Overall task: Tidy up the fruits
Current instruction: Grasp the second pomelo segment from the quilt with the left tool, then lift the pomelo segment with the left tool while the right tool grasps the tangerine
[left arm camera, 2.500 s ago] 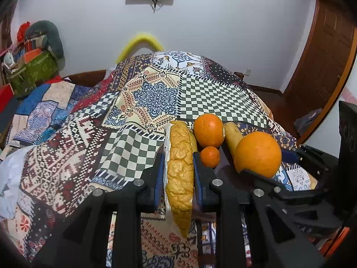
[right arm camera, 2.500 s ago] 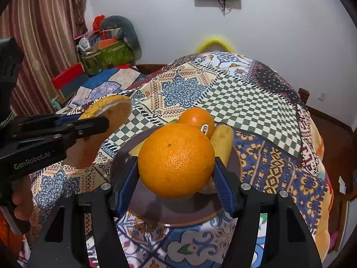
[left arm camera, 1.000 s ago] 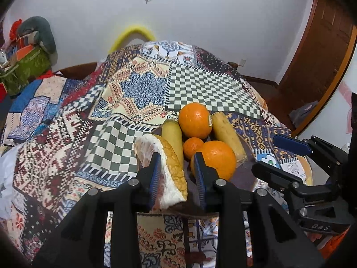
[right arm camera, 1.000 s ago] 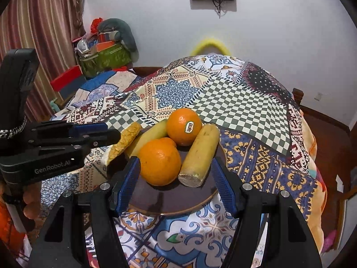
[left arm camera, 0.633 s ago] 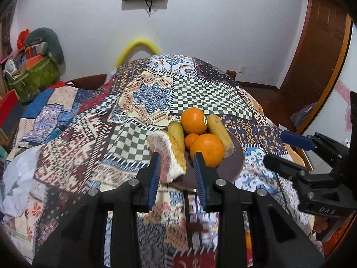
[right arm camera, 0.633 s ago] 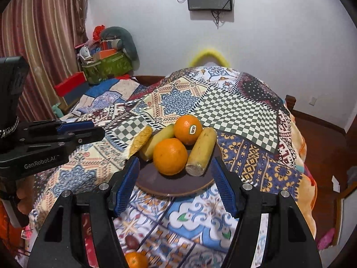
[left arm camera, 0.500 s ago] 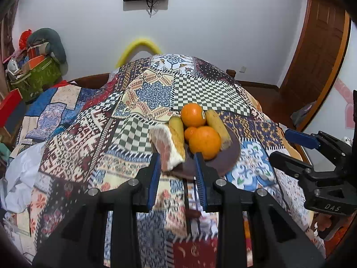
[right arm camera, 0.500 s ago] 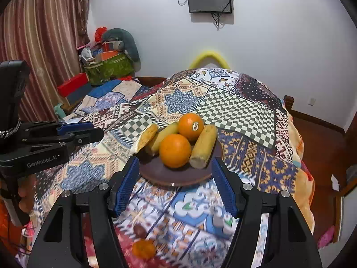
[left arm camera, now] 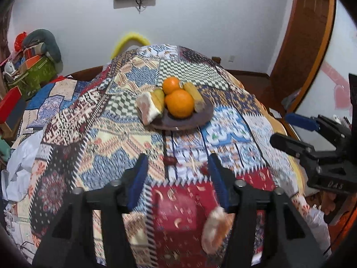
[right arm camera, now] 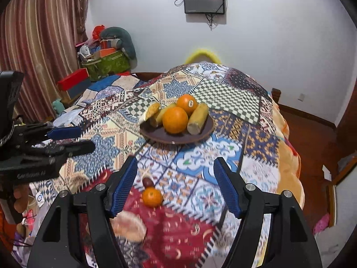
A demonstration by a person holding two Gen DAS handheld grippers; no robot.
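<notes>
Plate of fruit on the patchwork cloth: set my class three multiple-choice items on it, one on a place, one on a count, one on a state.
1. Where does the small loose orange lie?
A. on the brown plate
B. on the cloth nearer the camera than the plate
C. on the floor

2. How many oranges rest on the plate?
A. one
B. two
C. four

3. What is the state of the right gripper?
A. open and empty
B. shut on an orange
C. shut on the plate

Answers:
1 B, it sits on the cloth between the gripper's fingers.
2 B, a large front orange and a stickered one behind.
3 A, its jaws stand wide apart with nothing held.
</notes>
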